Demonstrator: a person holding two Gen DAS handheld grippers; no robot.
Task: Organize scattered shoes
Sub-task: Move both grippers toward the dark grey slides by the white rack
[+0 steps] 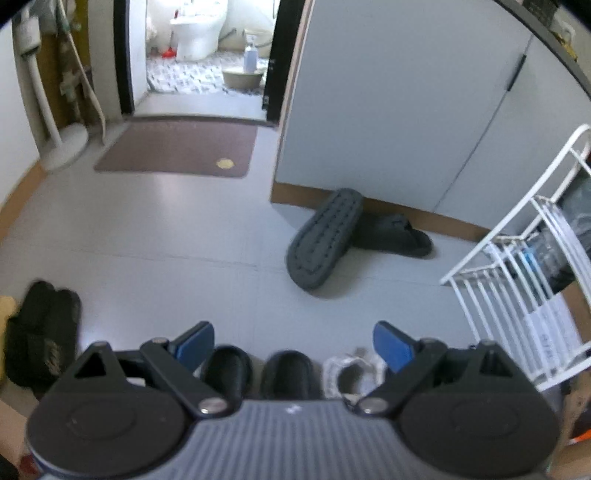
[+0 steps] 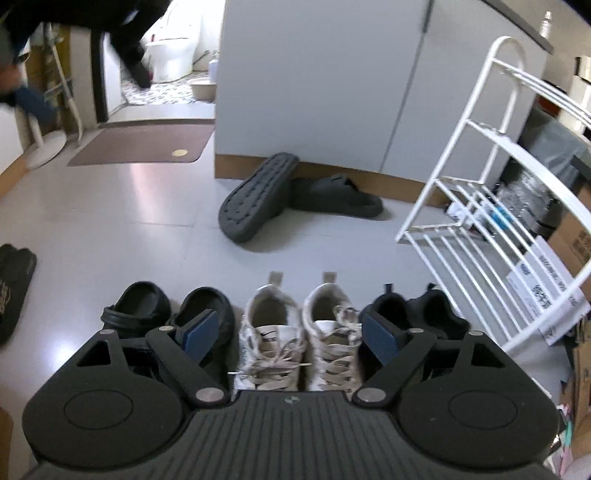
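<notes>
Shoes stand in a row on the pale floor (image 2: 110,229) just below both cameras. The right hand-held gripper (image 2: 287,334) hangs open and empty over that row, and only its view shows the row whole: black clogs (image 2: 168,310), white sneakers (image 2: 301,325) side by side, then black shoes (image 2: 424,308) nearest the white rack (image 2: 491,206). The left hand-held gripper (image 1: 293,345), also open and empty, shows just the clogs (image 1: 258,371) and one sneaker (image 1: 351,373) behind its body. Farther off, by the grey cabinet (image 1: 399,103), two grey slippers lie scattered: one slipper (image 1: 327,238) is flipped sole-up and leans across the upright slipper (image 1: 399,236). Black sandals (image 1: 42,332) sit together at far left. A brown mat (image 1: 177,147) lies before the bathroom doorway. Only the right view catches a dark sleeve (image 2: 122,22) overhead.
</notes>
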